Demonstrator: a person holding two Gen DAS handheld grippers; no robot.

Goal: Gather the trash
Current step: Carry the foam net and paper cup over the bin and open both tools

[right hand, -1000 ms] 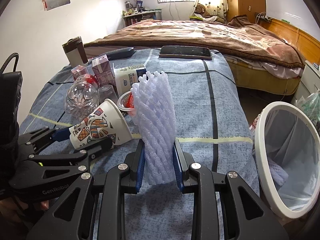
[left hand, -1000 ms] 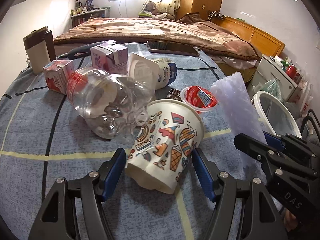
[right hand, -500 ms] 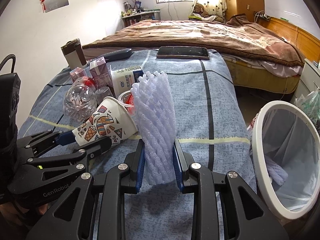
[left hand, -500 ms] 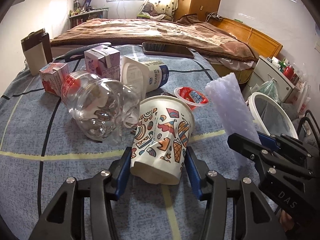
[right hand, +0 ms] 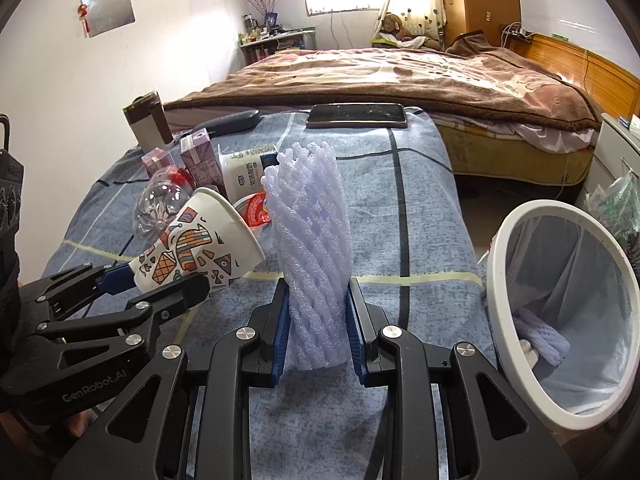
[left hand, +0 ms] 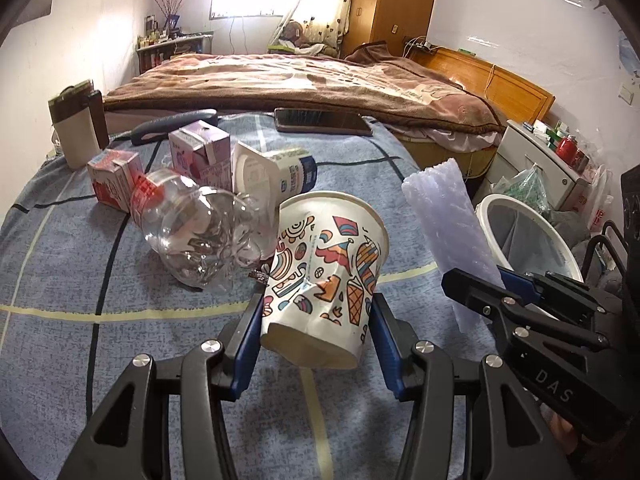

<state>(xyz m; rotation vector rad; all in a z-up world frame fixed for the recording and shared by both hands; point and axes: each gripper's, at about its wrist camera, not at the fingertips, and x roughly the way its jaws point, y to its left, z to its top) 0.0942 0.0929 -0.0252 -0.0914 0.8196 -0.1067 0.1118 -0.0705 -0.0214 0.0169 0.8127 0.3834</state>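
My left tool (left hand: 316, 332) is closed on the white paper cup printed with coloured cartoon shapes (left hand: 326, 276). Its blue pads (left hand: 245, 344) press the cup's lower wall from both sides. The cup tilts, base toward the camera and open rim toward the bed. In the right wrist view the cup (right hand: 196, 248) hangs clear of the blue-grey patterned cloth on the tabletop (right hand: 420, 216).

My right tool (right hand: 316, 334) is closed on the pale lavender foam mesh sleeve (right hand: 310, 248). The sleeve stands upright between the fingers, gripped near its lower end. In the left wrist view the sleeve (left hand: 448, 232) sits just to the right of the cup, apart from it.

Remaining items on the cloth:
- A clear crushed plastic bottle with a red label (left hand: 200, 228) lies on its side, just left of the cup.
- A white plastic yoghurt tub with blue print (left hand: 276, 174) lies on its side behind the bottle.
- A purple drink carton (left hand: 200, 152) and a red drink carton (left hand: 114, 174) stand behind the bottle.
- A red foil lid (right hand: 254, 210) lies between the cup and the sleeve.
- A dark smartphone (right hand: 356, 115) lies at the far edge.

A round white-rimmed bin with a pale liner (right hand: 516, 304) stands to the right of the tabletop. One lavender foam piece (right hand: 540, 338) lies inside it.
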